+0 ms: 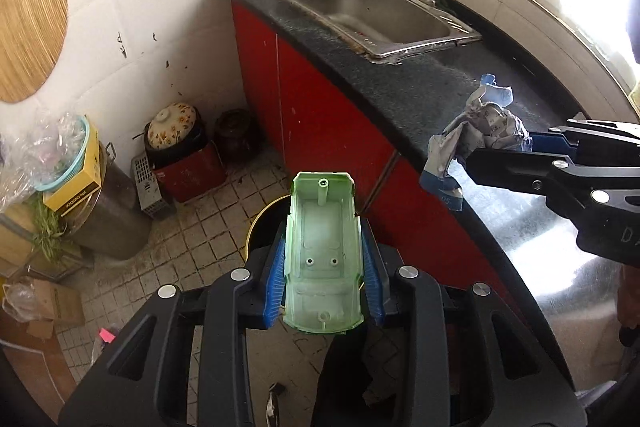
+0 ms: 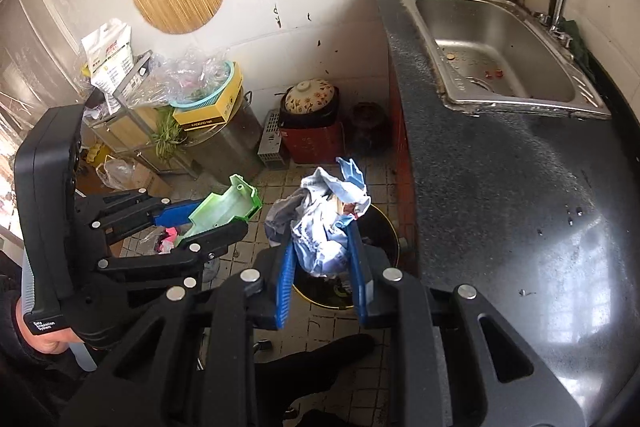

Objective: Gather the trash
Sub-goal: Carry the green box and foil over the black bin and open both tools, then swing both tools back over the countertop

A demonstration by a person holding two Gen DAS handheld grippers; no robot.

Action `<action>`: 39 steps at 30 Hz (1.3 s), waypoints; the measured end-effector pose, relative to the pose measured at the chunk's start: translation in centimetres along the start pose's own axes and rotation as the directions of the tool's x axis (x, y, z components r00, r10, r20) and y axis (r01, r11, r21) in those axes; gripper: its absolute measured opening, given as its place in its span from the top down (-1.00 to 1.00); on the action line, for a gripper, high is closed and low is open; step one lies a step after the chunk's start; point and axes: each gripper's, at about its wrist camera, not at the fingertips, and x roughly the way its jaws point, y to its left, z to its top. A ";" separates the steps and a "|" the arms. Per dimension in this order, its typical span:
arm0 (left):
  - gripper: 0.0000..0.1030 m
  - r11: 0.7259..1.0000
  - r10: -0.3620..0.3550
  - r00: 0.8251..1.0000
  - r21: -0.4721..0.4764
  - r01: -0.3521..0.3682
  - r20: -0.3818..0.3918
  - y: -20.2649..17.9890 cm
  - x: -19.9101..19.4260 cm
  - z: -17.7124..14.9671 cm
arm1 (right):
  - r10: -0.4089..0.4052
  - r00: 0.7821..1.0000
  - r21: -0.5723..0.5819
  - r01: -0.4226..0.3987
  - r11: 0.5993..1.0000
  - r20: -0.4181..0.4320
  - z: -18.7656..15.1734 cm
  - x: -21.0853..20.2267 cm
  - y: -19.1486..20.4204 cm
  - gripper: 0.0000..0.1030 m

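Observation:
My left gripper (image 1: 325, 247) is shut on a pale green plastic toy-car shell (image 1: 324, 251), hollow side up, held above a round black bin with a yellow rim (image 1: 260, 217) on the tiled floor. From the right wrist camera the same green shell (image 2: 224, 205) shows at the left, clamped in the left gripper (image 2: 212, 215). My right gripper (image 2: 322, 247) is shut on a crumpled white-and-blue wrapper (image 2: 324, 223), which hangs over the bin (image 2: 384, 227). From the left wrist camera the wrapper (image 1: 480, 131) and right gripper (image 1: 500, 151) appear over the counter edge.
A dark speckled counter (image 2: 500, 163) with red cabinet fronts (image 1: 320, 115) runs along the right, with a steel sink (image 2: 500, 43) and tap. On the floor stand a floral-lidded pot (image 2: 308, 97), a dark jar (image 2: 366, 127), a steel drum (image 1: 116, 223) and cluttered shelving.

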 end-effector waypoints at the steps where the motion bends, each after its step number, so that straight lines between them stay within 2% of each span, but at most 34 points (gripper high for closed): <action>1: 0.36 1.000 -0.002 1.000 -0.012 0.002 0.000 0.6 0.6 0.1 | 0.002 1.000 -0.002 -0.002 1.000 -0.007 0.2 0.7 0.0 0.52; 6: 0.36 0.997 -0.023 0.999 -0.079 0.021 -0.026 2.6 4.8 0.3 | -0.001 0.998 0.002 0.001 1.000 -0.056 1.7 5.6 -0.1 0.52; 11: 0.36 0.995 -0.038 0.998 -0.094 0.033 -0.053 3.4 8.8 0.2 | -0.012 0.993 -0.005 0.012 1.000 -0.119 2.6 10.4 -0.7 0.52; 20: 0.35 0.992 -0.064 0.994 -0.111 0.054 -0.092 4.5 12.1 -0.1 | -0.028 0.986 -0.013 0.027 1.000 -0.165 3.1 13.1 -1.2 0.52; 21: 0.32 0.992 -0.064 0.993 -0.112 0.054 -0.094 4.5 12.2 -0.2 | -0.029 0.986 -0.013 0.027 1.000 -0.166 3.1 13.2 -1.2 0.49; 22: -0.01 0.992 -0.065 0.993 -0.114 0.053 -0.099 4.5 12.4 -0.1 | -0.031 0.985 -0.014 0.029 0.999 -0.168 3.3 13.5 -1.1 0.31; 23: -0.44 0.992 -0.058 0.994 -0.113 0.047 -0.096 4.6 12.4 -0.1 | -0.034 0.984 -0.016 0.032 0.999 -0.174 3.4 13.6 -1.1 0.20; 24: -0.51 0.993 -0.046 0.996 -0.115 0.036 -0.079 4.6 12.2 -0.1 | -0.038 0.985 -0.017 0.036 0.999 -0.170 3.4 13.6 -1.1 -0.01; 25: -0.52 0.993 -0.039 0.997 -0.116 0.031 -0.070 4.7 12.2 -0.1 | -0.042 0.986 -0.019 0.039 0.999 -0.159 3.4 13.5 -1.1 -0.10; 33: -0.52 0.992 -0.026 0.997 -0.128 0.017 -0.069 4.9 11.4 0.2 | -0.024 0.988 -0.011 0.022 1.000 -0.151 3.2 12.1 -1.9 -0.11; 39: -0.52 0.994 -0.021 0.998 -0.108 0.015 -0.052 3.6 9.2 0.5 | -0.038 0.995 0.015 0.039 0.999 -0.097 2.7 8.2 -2.5 -0.13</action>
